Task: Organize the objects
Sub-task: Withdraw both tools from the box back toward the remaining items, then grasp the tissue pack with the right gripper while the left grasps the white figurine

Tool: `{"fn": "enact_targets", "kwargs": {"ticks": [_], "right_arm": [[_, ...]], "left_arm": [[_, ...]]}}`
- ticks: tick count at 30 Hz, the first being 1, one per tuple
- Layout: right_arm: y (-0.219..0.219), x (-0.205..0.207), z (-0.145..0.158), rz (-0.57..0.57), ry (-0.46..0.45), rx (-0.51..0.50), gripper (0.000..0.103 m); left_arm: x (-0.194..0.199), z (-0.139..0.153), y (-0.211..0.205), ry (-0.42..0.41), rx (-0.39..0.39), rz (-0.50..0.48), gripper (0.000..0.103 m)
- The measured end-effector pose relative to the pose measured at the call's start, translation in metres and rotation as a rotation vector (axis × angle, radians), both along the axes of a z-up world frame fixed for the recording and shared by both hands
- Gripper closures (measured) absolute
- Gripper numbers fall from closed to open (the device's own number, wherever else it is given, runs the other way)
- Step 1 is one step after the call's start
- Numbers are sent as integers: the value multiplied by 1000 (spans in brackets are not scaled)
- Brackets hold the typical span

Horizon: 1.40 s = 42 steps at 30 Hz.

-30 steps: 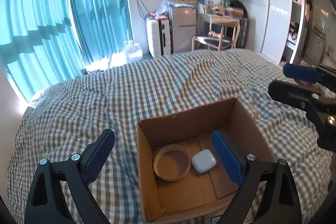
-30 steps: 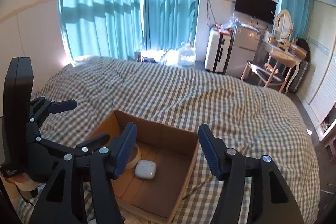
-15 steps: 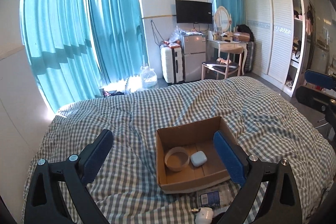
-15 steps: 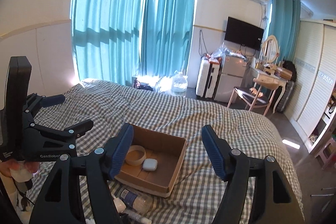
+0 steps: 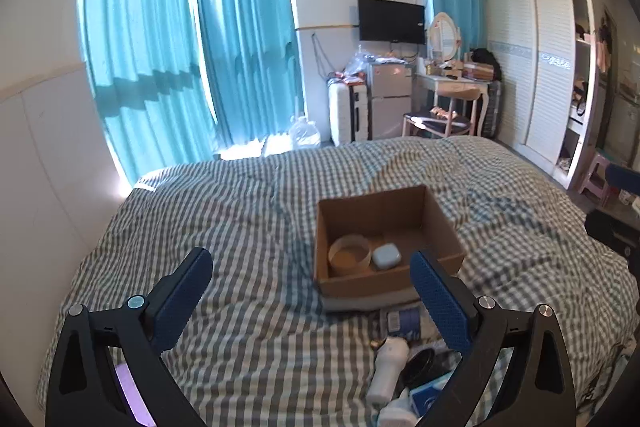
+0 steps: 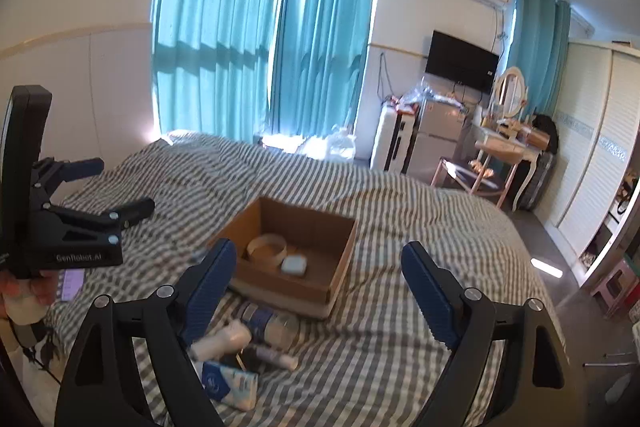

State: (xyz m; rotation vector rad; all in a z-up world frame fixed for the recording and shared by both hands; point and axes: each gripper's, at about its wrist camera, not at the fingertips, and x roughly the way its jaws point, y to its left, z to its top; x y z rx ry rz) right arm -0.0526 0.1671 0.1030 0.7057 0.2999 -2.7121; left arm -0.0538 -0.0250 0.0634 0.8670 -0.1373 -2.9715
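Observation:
An open cardboard box (image 5: 440, 223) (image 6: 340, 267) sits on the checked bed. Inside it lie a tape ring (image 5: 349, 255) (image 6: 267, 247) and a white earbud case (image 5: 386, 255) (image 6: 294, 265). In front of the box lie loose items: a clear bottle with a blue label (image 6: 266, 321) (image 5: 404, 319), a white bottle (image 5: 386, 367) (image 6: 220, 341), a white tube (image 6: 276, 351) and a blue-white packet (image 6: 228, 385). My left gripper (image 5: 312, 303) is open and empty, held back from the box. My right gripper (image 6: 320, 287) is open and empty above the loose items.
The grey checked bedspread (image 5: 248, 211) covers the whole bed. A white wall panel (image 5: 48, 155) lines the left side. Beyond the bed stand teal curtains (image 5: 192, 59), a suitcase (image 5: 342, 115), a small fridge, a dressing table with chair (image 5: 444, 115) and a wardrobe (image 5: 536, 75).
Both grippers have pulled up and back from the box, which now looks smaller and farther. The loose items in front of the box have come into view. Both stay open.

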Motion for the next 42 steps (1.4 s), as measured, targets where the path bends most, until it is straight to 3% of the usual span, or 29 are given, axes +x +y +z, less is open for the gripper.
{"fn": "enact_targets", "kwargs": {"ticks": [8,14,20,24,28,32,38,42], "right_arm": [[-10,3,-91,47,-169,-10,15],[-27,-4,-164,44,-311,37,15],[-33,-13,-207,46,-415,35,15],[-40,-13,-217,61,-444,27,19],[-45,-11,-222,119,-484,-23,62],[-48,-3,-212,115,-411,15,74],[-25,4,-173,43,-279,12,77],[-10,2,-162,-7,-244,17,77]], "left_arm": [[25,-73,-17,-83,4,87,1],[24,-132,-17,-189,15,90,1],[23,-168,-10,-263,39,64,1],[26,-171,-3,-267,27,36,1],[30,-171,1,-263,31,6,1],[32,-172,6,-269,34,-25,1],[37,-175,26,-289,83,-110,1],[37,-182,39,-326,133,-152,1]]}}
